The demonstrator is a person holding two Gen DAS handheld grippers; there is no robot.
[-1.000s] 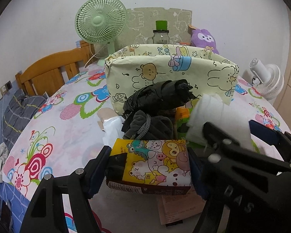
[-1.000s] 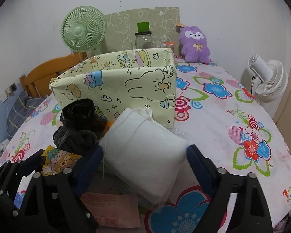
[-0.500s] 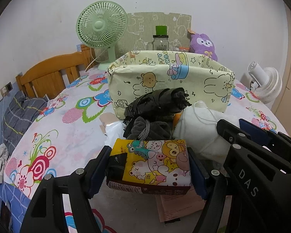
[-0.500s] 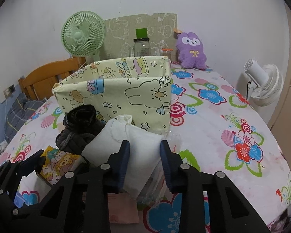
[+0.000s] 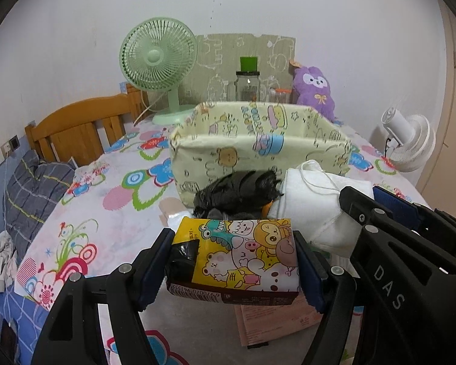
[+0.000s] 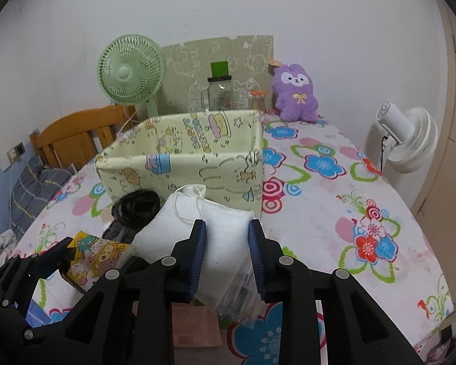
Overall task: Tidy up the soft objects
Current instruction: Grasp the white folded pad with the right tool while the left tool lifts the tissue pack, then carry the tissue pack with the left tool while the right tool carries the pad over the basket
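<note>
My left gripper [image 5: 232, 261] is shut on a yellow cartoon-printed soft pack [image 5: 237, 258], held a little above the table. My right gripper [image 6: 226, 243] is shut on a white soft cloth bundle [image 6: 219, 228] with a loose string, its pads squeezing it in. The same white cloth bundle [image 5: 316, 203] shows to the right in the left wrist view, with the right gripper's black body over it. Behind both stands a pale yellow cartoon fabric bin [image 5: 258, 152], [image 6: 185, 158] with an open top. A black crumpled soft item [image 5: 237, 191], [image 6: 136, 206] lies in front of the bin.
A green fan [image 6: 130, 73], a glass jar [image 6: 220, 92] and a purple plush [image 6: 295, 94] stand at the back of the flowered table [image 6: 334, 200]. A white fan [image 6: 407, 140] stands at the right. A pink paper [image 5: 276, 319] lies near me. A wooden bed frame [image 5: 76, 130] is at the left.
My right gripper went from wide open around the white cloth bundle to shut on it. Both grippers have risen with their items, and the bin's inside now shows.
</note>
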